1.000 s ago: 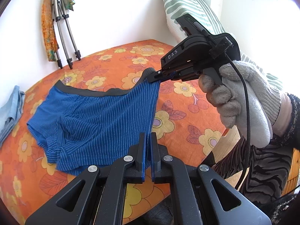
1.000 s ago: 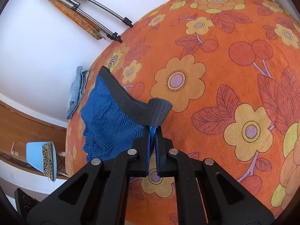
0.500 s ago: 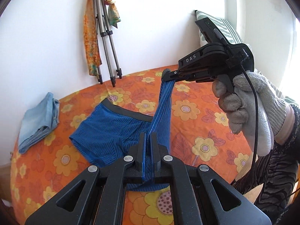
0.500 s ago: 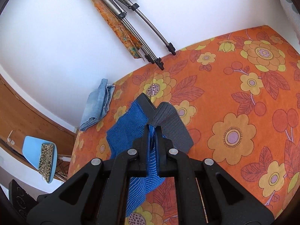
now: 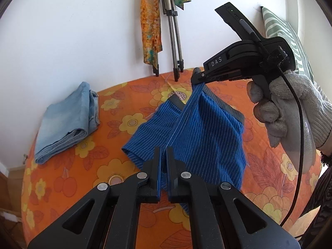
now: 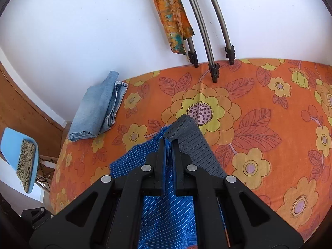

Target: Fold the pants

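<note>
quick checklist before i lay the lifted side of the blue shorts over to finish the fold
1. Left gripper grip on the blue shorts: jaws shut on the hem edge, ok.
2. Right gripper grip: jaws shut on the fabric just under the grey waistband, ok.
3. Lifted edge taut between the two grippers: a straight line, ok.
4. Rest of the shorts lying flat on the orange bedspread: bunched and draped, not ok.
5. Landing spot free: the folded jeans and the tripod stand apart from it, ok.
6. Leg hems lined up: hidden under the hanging cloth, cannot tell.
</note>
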A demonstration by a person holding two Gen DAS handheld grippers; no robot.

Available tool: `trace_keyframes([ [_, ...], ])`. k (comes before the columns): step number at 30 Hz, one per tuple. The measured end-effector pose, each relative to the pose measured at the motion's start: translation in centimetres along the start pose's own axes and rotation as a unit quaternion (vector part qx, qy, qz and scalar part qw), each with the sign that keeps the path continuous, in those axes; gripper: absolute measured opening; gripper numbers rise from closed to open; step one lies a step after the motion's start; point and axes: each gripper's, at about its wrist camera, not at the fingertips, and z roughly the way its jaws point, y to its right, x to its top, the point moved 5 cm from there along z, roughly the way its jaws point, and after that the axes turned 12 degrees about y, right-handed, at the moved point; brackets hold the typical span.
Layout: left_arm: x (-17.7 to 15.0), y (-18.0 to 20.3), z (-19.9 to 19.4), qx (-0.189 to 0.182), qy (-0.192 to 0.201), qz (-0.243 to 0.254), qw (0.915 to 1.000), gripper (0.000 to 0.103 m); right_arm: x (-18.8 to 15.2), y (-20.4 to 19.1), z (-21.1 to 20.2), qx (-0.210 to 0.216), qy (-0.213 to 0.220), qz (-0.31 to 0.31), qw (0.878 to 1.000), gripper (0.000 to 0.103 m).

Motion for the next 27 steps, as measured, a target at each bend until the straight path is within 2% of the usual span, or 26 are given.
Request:
trace_keyframes([
  [10,-1.0,-5.1,5.8,0.016,-0.048,-0.040,0.9979,0.003,-0.6,-1.2,8.3,-0.027,-0.045,-0.032,0.998,0.004],
  [20,-2.0,-6.1,8.9,0.016,-0.067,-0.056,0.9961,0.003,-1.2,-0.5,11.6,-0.049,-0.065,-0.040,0.996,0.004],
  [23,-2.4,-6.6,9.4,0.022,-0.073,-0.064,0.9951,0.003,-1.2,-0.8,12.2,-0.040,-0.070,-0.045,0.996,0.004],
  [24,-2.5,-6.9,9.6,0.023,-0.075,-0.066,0.9947,0.003,-1.1,-1.0,12.4,-0.034,-0.074,-0.048,0.996,0.006],
  [26,-2.8,-7.4,10.0,0.030,-0.080,-0.070,0.9939,0.003,-0.8,-1.0,12.2,-0.016,-0.077,-0.044,0.996,0.019],
  [27,-2.8,-7.6,10.2,0.032,-0.081,-0.072,0.9936,0.003,-0.4,-0.8,11.7,-0.007,-0.072,-0.037,0.997,0.036],
])
